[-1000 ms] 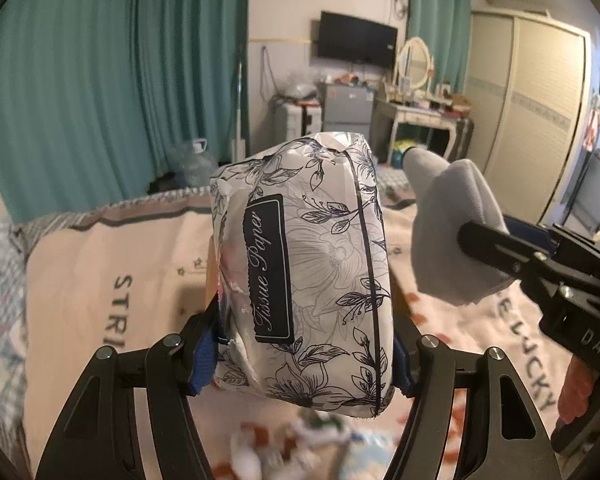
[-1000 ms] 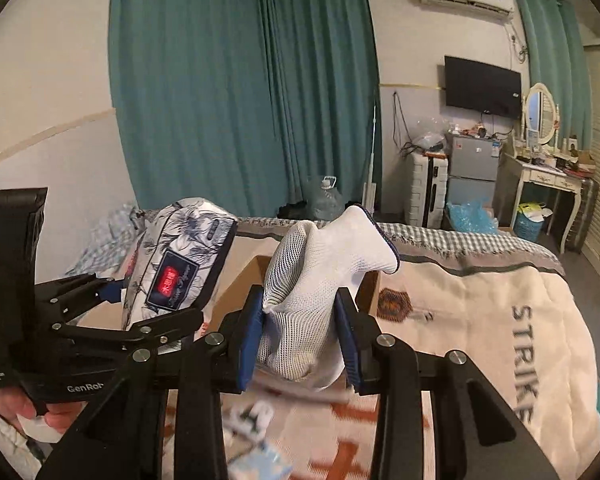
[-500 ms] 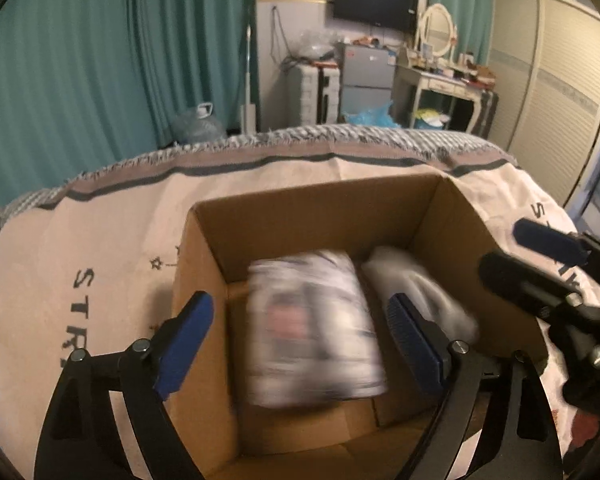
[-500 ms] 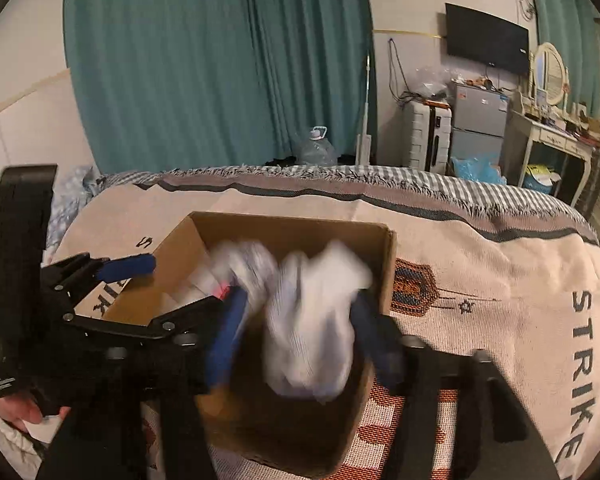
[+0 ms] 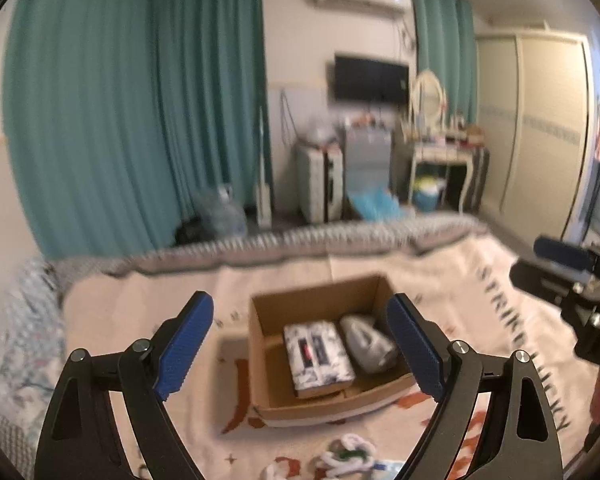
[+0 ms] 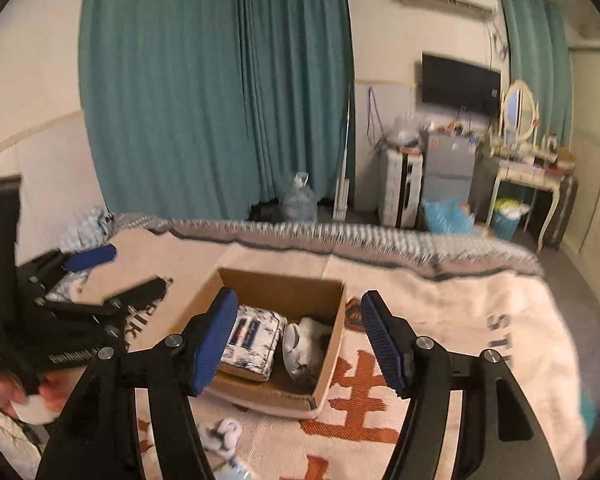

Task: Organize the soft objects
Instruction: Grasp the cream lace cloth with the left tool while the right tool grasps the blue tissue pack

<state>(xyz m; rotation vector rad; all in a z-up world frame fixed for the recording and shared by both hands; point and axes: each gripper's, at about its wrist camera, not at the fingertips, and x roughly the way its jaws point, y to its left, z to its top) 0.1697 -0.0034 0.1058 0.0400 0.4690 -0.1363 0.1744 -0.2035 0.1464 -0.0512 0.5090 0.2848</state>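
An open cardboard box [image 5: 268, 364] sits on the bed. Inside lie a floral tissue pack [image 5: 318, 356] on the left and a white-grey sock [image 5: 368, 342] on the right. The box [image 6: 334, 320], the tissue pack [image 6: 252, 338] and the sock [image 6: 304, 346] also show in the right wrist view. My left gripper [image 5: 300, 350] is open and empty, held above and in front of the box. My right gripper [image 6: 300, 344] is open and empty, likewise above the box. The right gripper [image 5: 572, 276] shows at the right edge of the left view, the left gripper [image 6: 88, 276] at the left of the right view.
The bed carries a cream blanket [image 6: 460, 320] with dark lettering and orange marks. A white and green soft item [image 5: 348, 454] lies on the blanket in front of the box, also in the right view [image 6: 220, 434]. Teal curtains, a desk and a wardrobe stand beyond the bed.
Both grippers let go: the tissue pack and the sock dropped into the box. Both grippers have since lifted up and back from the box with jaws open.
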